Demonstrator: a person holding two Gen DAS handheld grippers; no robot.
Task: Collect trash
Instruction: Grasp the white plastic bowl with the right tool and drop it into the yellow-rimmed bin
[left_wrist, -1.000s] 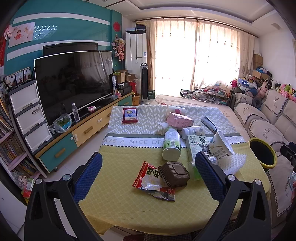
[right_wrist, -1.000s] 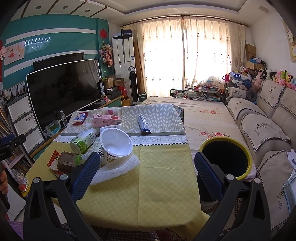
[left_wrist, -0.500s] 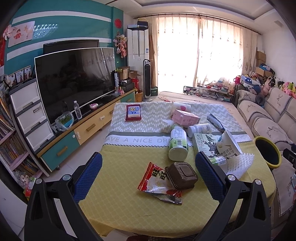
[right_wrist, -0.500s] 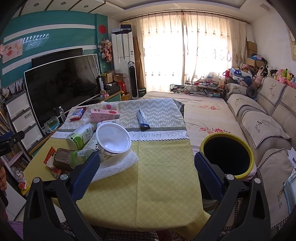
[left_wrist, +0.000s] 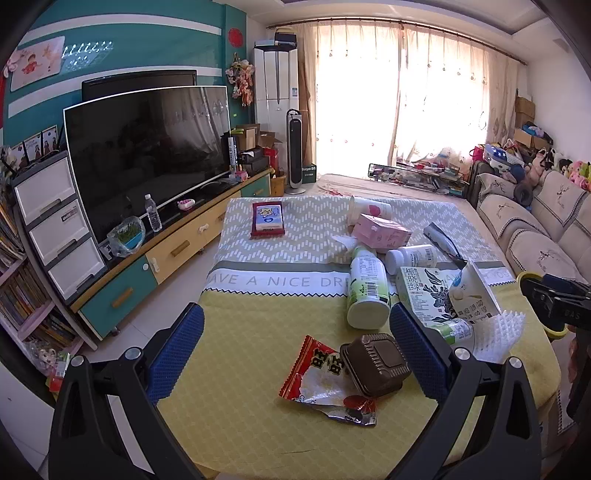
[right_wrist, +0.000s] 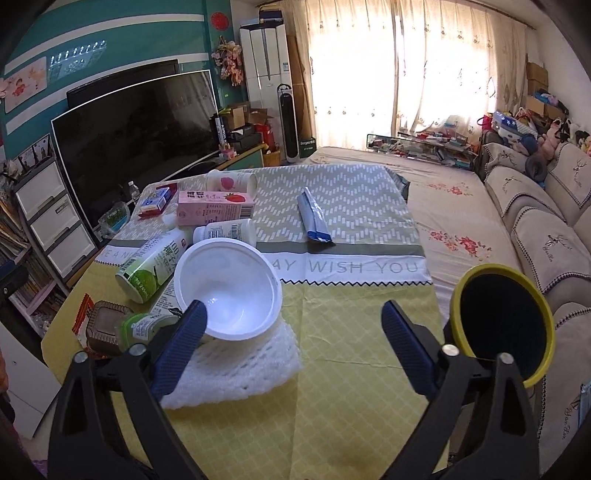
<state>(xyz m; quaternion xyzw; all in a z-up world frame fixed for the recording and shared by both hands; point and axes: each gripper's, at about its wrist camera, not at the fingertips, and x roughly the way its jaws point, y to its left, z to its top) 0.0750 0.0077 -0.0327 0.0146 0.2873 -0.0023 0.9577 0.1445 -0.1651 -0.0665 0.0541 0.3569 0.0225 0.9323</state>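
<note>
Trash lies on the table: a red snack wrapper (left_wrist: 325, 380), a brown plastic box (left_wrist: 375, 363), a green-white bottle (left_wrist: 367, 288), a pink carton (left_wrist: 380, 230), a white cup (right_wrist: 227, 291) on white foam netting (right_wrist: 236, 365), a blue-grey wrapper (right_wrist: 314, 218). My left gripper (left_wrist: 295, 350) is open and empty above the table's near edge, with the wrapper and brown box between its fingers. My right gripper (right_wrist: 291, 343) is open and empty, its left finger in front of the white cup. A yellow-rimmed black bin (right_wrist: 502, 325) stands right of the table.
The table (right_wrist: 351, 369) has a yellow and grey cloth. A red-edged tissue pack (left_wrist: 267, 218) lies at its far left. A TV and cabinet (left_wrist: 147, 155) stand to the left, a sofa (right_wrist: 546, 236) to the right, a bed-like platform (right_wrist: 443, 192) behind.
Both grippers have moved forward and lower toward the table; the trash looks larger and nearer. The jaws stay open.
</note>
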